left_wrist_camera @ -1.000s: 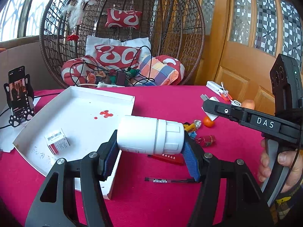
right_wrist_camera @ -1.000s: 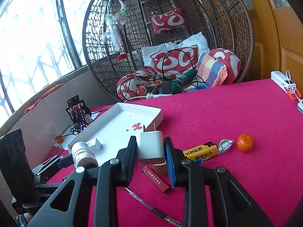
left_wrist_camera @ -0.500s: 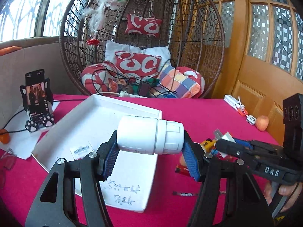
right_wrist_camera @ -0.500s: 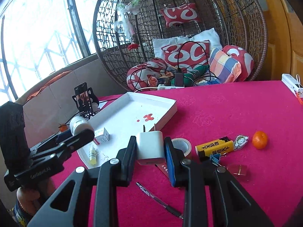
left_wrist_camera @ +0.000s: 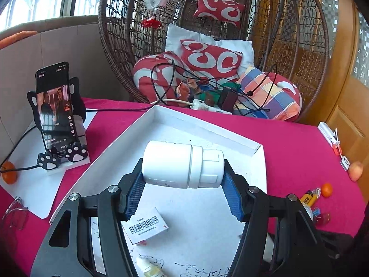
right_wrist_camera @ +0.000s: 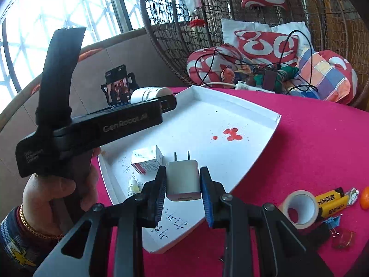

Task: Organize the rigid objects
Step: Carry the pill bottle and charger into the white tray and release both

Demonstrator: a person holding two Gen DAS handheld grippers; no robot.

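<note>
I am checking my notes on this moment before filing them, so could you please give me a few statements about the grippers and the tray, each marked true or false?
1. The left gripper holds a white bottle lying on its side between its pads. True.
2. The right gripper is empty. False: it is shut on a white charger plug, prongs pointing away.
3. The white tray has red stains inside. True.
4. The small barcoded box lies on the red tablecloth. False: it lies inside the tray.
5. The roll of tape sits inside the tray. False: it sits on the tablecloth, beside the yellow lighter.
</note>
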